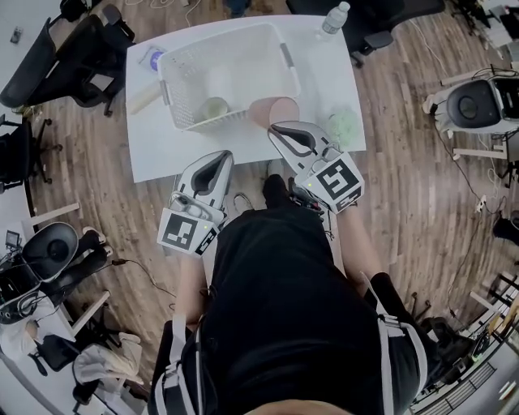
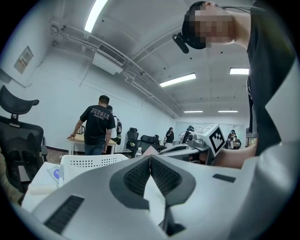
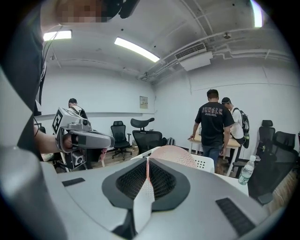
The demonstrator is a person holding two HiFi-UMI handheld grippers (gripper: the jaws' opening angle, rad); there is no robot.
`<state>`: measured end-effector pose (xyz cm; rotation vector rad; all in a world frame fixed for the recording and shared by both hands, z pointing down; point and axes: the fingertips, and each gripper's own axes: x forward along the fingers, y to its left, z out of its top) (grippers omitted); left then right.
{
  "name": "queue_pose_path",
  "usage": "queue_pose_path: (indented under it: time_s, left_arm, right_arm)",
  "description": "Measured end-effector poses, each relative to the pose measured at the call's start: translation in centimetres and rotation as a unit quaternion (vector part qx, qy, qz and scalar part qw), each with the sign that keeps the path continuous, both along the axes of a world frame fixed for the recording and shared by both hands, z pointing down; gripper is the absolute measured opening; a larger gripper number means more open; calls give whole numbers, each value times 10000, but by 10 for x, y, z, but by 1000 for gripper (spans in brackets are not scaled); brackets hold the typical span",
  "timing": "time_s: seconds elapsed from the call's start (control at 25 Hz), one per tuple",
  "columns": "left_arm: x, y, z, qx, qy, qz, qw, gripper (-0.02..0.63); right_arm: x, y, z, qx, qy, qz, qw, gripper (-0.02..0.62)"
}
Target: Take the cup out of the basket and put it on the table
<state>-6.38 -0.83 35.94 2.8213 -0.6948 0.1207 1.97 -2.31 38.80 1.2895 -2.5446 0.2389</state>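
Right gripper: jaws clamped on the rim of the pink cup. The cup is just outside the basket's near right corner, over the table; cannot tell if it touches the tabletop. Left gripper: jaws pressed together, nothing between them, tip over the table's near edge; a green cup sits inside the basket by its front wall.

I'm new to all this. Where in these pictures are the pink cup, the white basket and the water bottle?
pink cup (image 1: pixel 274 111), head view, on its side wall.
white basket (image 1: pixel 235 69), head view, on a bare patch of its floor.
water bottle (image 1: pixel 332 19), head view, on its clear body.
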Motion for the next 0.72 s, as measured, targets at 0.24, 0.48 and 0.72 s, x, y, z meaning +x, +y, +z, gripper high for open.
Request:
queue_pose_path:
  time_s: [0.24, 0.48, 0.72]
  left_arm:
    - [-31, 29, 2, -82, 147, 306, 9994, 23]
    - [-49, 62, 9, -105, 121, 483, 9987, 23]
    - [-48, 76, 6, -90, 189, 291, 9994, 23]
  right_arm:
    - [-25, 33, -3, -39, 180, 351, 9992, 31]
    - [-27, 72, -5, 12, 297, 576, 9979, 31]
    - [-30, 96, -12, 82, 178, 531, 9984, 31]
